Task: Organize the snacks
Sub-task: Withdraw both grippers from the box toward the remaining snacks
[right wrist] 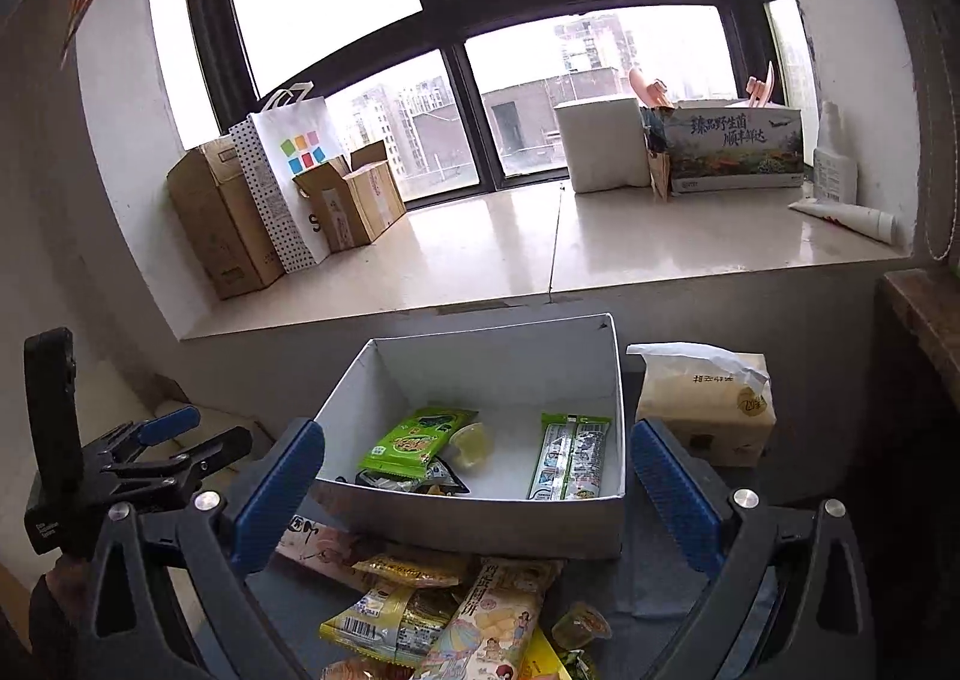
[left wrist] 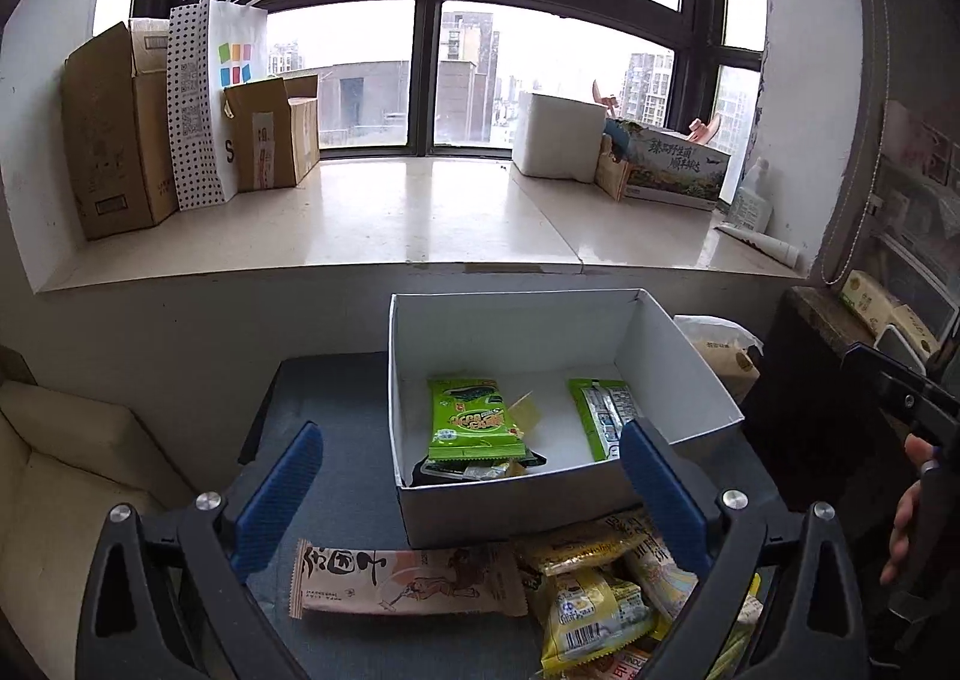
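Where left view crops it, tissue pack [right wrist: 708, 404] shows whole — right view.

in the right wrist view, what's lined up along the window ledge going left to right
Tall cardboard box → polka-dot paper bag → small open cardboard box → white foam box → printed carton → white bottle, with a tube lying in front of it.
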Demonstrator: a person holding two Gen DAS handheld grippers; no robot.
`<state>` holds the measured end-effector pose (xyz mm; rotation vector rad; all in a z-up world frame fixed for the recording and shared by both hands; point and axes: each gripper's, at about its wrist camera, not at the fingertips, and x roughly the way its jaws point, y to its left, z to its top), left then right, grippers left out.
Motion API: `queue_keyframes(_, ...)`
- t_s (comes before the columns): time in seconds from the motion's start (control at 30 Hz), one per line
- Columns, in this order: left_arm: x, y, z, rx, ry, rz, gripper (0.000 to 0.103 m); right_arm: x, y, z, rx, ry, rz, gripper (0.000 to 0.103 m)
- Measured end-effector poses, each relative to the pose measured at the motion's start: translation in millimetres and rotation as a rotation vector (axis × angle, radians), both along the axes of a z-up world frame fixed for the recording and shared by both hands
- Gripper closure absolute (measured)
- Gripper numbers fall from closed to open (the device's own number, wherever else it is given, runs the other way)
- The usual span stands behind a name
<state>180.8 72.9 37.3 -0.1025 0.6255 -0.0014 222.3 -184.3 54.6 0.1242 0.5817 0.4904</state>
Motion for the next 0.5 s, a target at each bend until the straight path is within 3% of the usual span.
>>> queue_keyframes(0.1,-38,-6,4,0.024,-0.049,-0.009,0.0,-34,3,-3,-0.018,-0.046,0.03,0.0)
queue_keyframes(0.27,-100,-8,-8,-0.028,-0.047,-0.037,0.0,-81,5,-33,-0.008,0.003,0.079,0.0)
queue_keyframes(0.43,-146,-8,-28,0.059,-0.018,0.041,0.0,-120,2,-70,-0.039,0.049,0.039,0.0)
queue_keyframes(0.5,-158,2,-34,-0.009,0.0,0.04,0.0,-130,0,-79,-0.034,0.063,0.029,0.0)
